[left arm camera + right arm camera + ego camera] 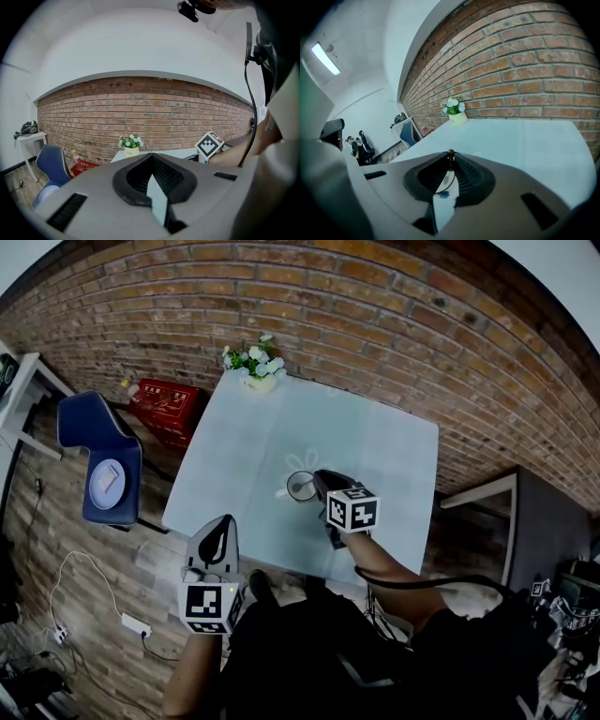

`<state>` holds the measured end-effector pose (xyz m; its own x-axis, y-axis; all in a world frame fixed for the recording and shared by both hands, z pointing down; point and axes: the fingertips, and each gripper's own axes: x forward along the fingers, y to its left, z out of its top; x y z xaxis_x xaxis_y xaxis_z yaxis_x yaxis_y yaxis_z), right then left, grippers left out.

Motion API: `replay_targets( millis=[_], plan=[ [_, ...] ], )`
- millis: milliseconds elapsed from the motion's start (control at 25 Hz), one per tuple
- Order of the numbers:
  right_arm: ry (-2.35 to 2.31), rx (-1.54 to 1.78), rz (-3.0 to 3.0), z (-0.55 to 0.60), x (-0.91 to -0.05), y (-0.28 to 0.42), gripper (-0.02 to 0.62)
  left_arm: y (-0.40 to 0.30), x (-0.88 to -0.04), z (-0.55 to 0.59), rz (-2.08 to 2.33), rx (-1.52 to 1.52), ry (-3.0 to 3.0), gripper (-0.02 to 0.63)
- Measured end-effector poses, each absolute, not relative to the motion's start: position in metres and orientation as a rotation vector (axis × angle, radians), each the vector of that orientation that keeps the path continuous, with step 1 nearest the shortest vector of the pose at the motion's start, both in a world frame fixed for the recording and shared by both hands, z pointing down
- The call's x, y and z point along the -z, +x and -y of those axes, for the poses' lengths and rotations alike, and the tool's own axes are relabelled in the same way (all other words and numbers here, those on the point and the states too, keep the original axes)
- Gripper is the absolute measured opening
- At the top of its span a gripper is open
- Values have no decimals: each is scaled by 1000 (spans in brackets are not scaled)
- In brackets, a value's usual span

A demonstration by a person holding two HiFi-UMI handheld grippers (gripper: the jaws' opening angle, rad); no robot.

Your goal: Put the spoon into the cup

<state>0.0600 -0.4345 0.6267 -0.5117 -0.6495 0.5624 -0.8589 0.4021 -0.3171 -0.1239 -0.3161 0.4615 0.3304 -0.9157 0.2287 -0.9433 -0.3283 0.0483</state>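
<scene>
While the right gripper [450,158] pinches the spoon [446,181] between jaws drawn nearly together, its own view shows a pale oval of the spoon lying between the pads and a small dark knob poking out just past the jaw tips. The head view shows this gripper's nose touching or overlapping the rim of the cup [300,486] from the cup's 3 o'clock side. The cup stands upright on the pale table [281,427], its handle pointing to about 8 o'clock. Whether any part of the spoon has already crossed the rim cannot be made out, and the gripper's own view does not show the cup at all.

The step in hand looks like the delivery itself: the spoon is carried and held at the cup, but not yet let go. The next move probably calls for a small shift toward 9 o'clock to centre the spoon over the mouth. A short descent would follow, and only then a parting of the jaws. The cup looks small and light, so a brush against its rim could slide or tip it.

The left gripper [223,526] hangs off the table's near edge, at about 7 o'clock from the cup, jaws pressed together on nothing. A flower pot [258,371] sits at the table's far edge, near 11 o'clock, well apart from the work.
</scene>
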Motion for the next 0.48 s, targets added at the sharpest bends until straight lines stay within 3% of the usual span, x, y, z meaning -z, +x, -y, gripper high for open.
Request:
replay_targets(
  millis=[480],
  plan=[
    [1333,-830,2286,435,-637,66,54,-124,-468,317,1698,-265,2404,8]
  ],
)
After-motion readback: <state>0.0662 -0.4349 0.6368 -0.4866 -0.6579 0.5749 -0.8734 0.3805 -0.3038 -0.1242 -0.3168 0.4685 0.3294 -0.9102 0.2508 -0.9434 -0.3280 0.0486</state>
